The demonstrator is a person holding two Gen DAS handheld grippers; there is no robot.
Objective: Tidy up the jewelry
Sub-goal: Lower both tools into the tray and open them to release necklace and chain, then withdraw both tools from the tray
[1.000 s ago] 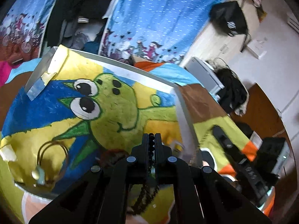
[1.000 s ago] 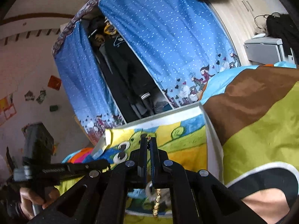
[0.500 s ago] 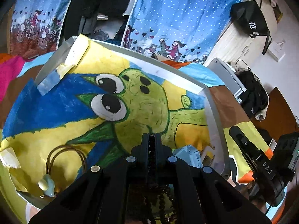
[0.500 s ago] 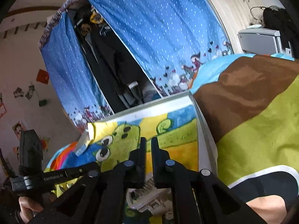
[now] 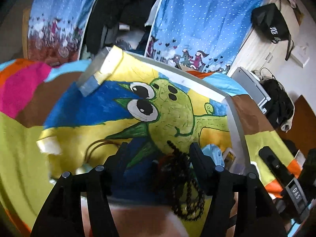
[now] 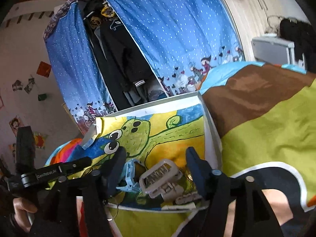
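A black bead necklace (image 5: 183,179) lies in a heap on the painted canvas board (image 5: 94,106), between the spread fingers of my left gripper (image 5: 159,152), which is open and holds nothing. Brown bangles (image 5: 98,145) rest left of it. My right gripper (image 6: 156,160) is also open, over a white plastic case (image 6: 162,175) and a light blue case (image 6: 130,170) on the same board (image 6: 177,136). A bit of gold chain (image 6: 188,175) shows beside the white case, near the right finger.
The board lies on a bed cover (image 6: 266,138) of green, brown and orange patches. A hand (image 6: 19,209) holds the left gripper's handle (image 6: 49,173) at left. A thin metal ring (image 6: 112,211) lies at the board's near edge. Blue curtains (image 5: 207,19) hang behind.
Both grippers were shut and have opened. The left let go of the black bead necklace, which dropped onto the board. The right released the gold chain and came lower over the cases.
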